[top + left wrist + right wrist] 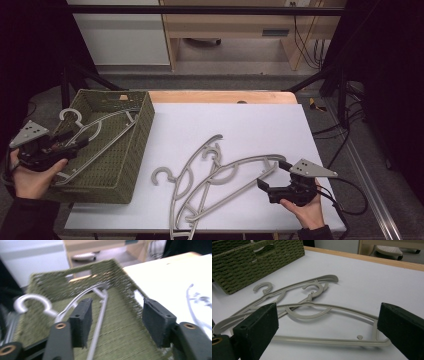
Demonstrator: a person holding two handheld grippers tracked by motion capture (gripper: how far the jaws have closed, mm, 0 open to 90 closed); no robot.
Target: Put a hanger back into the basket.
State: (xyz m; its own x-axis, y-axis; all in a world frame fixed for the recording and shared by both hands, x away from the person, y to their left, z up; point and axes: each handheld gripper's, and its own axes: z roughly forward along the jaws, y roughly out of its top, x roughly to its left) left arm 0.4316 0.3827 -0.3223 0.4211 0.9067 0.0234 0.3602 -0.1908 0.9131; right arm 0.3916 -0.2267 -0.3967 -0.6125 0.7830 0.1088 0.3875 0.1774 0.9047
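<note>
Over the green basket (142, 117): left gripper (75, 145), jaws spread, empty; one grey hanger (92, 132) inside. Right of basket: two hangers (220, 175); right gripper (272, 177), jaws spread.

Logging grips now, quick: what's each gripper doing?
Left gripper: open, empty, above the basket.
Right gripper: open, jaws astride a hanger.

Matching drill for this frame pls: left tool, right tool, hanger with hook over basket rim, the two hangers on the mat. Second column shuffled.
1. left tool
2. right tool
3. woven basket
4. hanger in the basket

a. olive green, at the table's left end
b. open, jaws either side of a hanger's end on the white mat
c. grey, hook over the rim
d. open, above the basket, nothing between the jaws

Pairs: 1-d, 2-b, 3-a, 4-c
</note>
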